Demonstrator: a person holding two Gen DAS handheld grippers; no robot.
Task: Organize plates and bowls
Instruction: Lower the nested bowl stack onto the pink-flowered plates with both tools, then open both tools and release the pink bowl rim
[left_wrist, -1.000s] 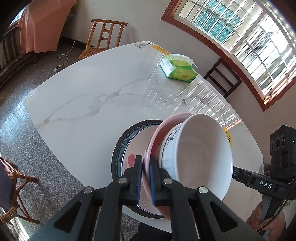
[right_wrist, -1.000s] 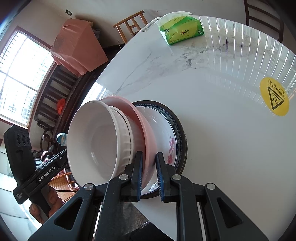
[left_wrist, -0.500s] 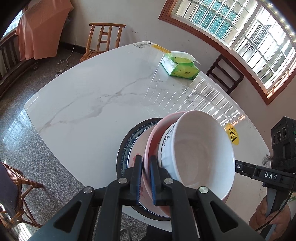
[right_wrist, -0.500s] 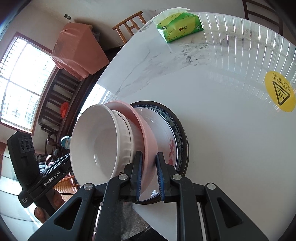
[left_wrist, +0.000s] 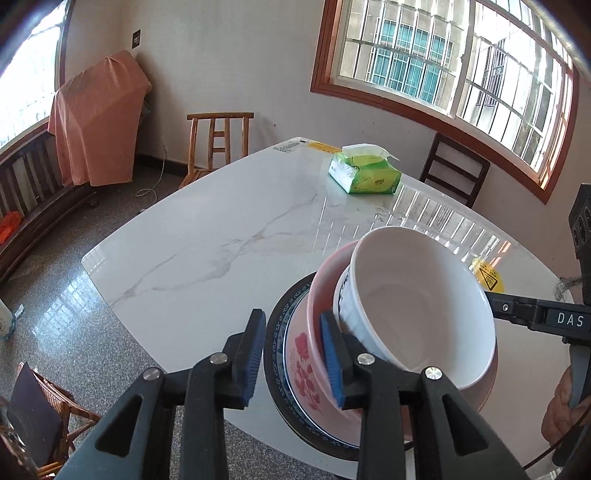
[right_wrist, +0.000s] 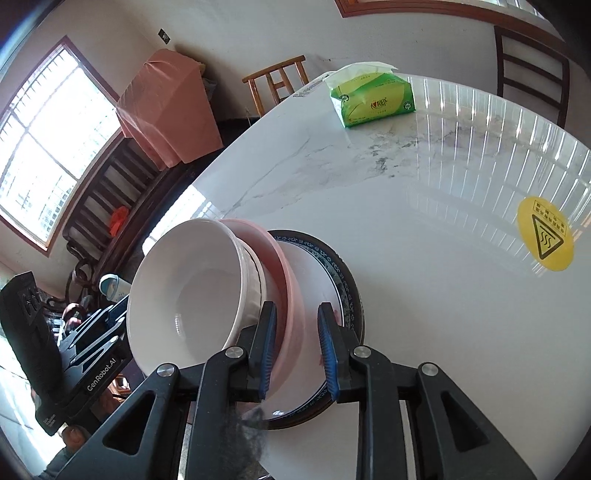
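- At the table's near edge: white bowl nested in pink bowl, both on the blue-rimmed plate.
- Left gripper and right gripper flank the stack from opposite sides, jaws opening, pink rim between unpressed pads.

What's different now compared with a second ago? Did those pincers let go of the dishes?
Yes. Both grippers were clamped on the pink plate's rim; now the left gripper and right gripper are opening, pads off the rim. The stack has been let go onto the patterned plate. The white bowl still sits in the pink plate, and the tissue pack hasn't moved.
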